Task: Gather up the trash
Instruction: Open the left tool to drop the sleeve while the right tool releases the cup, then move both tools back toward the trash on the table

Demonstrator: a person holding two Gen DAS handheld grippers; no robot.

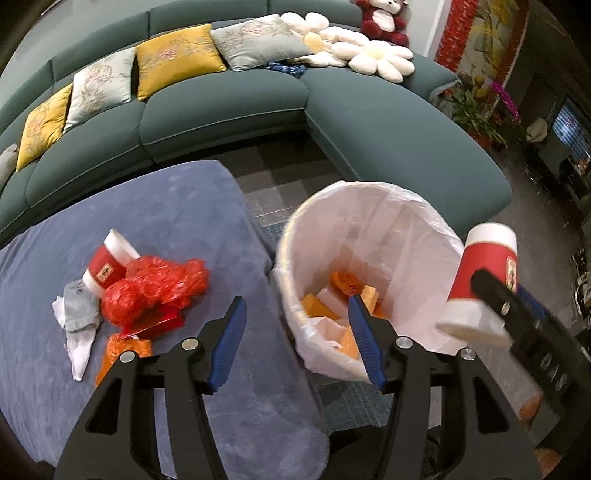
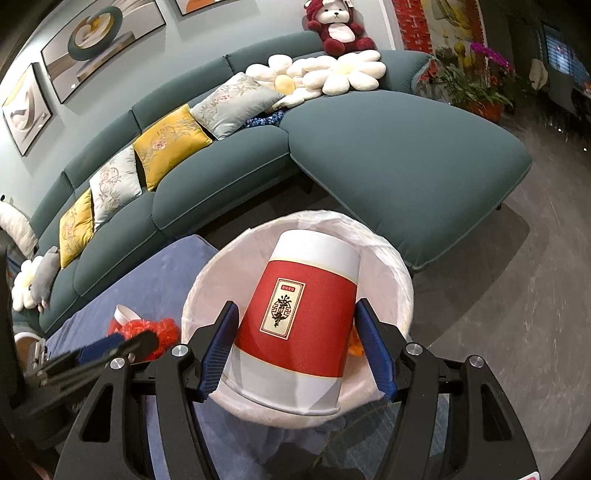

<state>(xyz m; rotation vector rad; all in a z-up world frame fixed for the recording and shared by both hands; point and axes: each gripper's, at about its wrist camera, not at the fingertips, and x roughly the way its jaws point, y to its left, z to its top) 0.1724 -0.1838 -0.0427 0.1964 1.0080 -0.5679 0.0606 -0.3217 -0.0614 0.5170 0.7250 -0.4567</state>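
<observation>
My right gripper (image 2: 295, 332) is shut on a red and white paper cup (image 2: 295, 317), held upside down over the white-lined trash bin (image 2: 400, 273). The same cup (image 1: 484, 273) shows at the right of the left wrist view, beside the bin (image 1: 295, 229). My left gripper (image 1: 295, 317) stands open and empty over the bin's near left rim. Orange wrappers (image 1: 317, 310) and white paper lie in the bin. On the blue-covered table (image 1: 166, 206) lie a second paper cup (image 1: 107, 264), a crumpled red plastic bag (image 1: 155, 288), white tissue (image 1: 77, 325) and an orange wrapper (image 1: 122, 350).
A teal sectional sofa (image 1: 221, 110) with yellow and grey cushions curves behind the table and bin. Flower pillows (image 1: 354, 48) and a red plush bear (image 2: 338, 29) sit on it. Potted plants (image 2: 476, 85) stand at the far right on grey floor (image 2: 498, 295).
</observation>
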